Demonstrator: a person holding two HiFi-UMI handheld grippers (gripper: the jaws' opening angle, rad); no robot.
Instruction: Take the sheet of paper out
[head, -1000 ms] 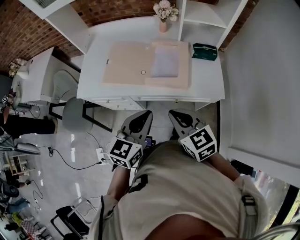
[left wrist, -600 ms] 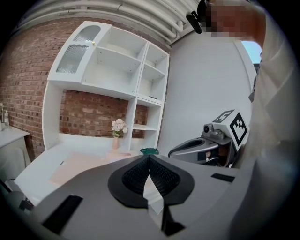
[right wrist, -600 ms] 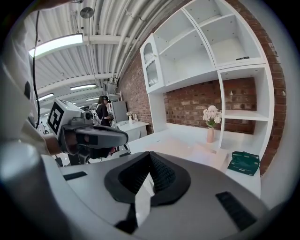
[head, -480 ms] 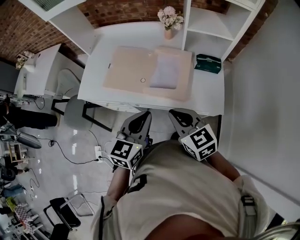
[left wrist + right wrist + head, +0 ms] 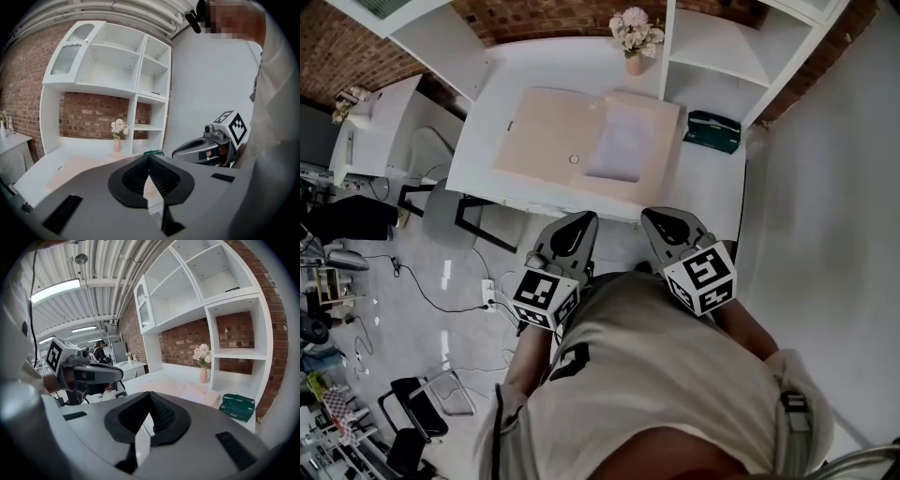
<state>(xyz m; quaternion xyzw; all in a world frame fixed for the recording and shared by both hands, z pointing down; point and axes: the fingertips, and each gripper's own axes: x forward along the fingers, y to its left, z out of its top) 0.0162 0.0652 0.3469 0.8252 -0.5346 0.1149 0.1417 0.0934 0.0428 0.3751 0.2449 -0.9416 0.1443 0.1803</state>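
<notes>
Paper (image 5: 622, 150) rests on folder (image 5: 542, 131), well beyond left tool (image 5: 584, 221) and right tool (image 5: 653, 218).

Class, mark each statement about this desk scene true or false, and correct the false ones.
1. The folder on the desk lies open. True.
2. The sheet of paper lies on the folder's left half. False: it lies on the right half.
3. The left gripper holds the sheet of paper. False: its jaws are together with nothing between them, short of the desk.
4. A vase of flowers stands at the back of the desk. True.
5. The green box lies on the folder. False: it lies on the desk to the folder's right, apart from it.
6. The right gripper has its jaws together. True.
</notes>
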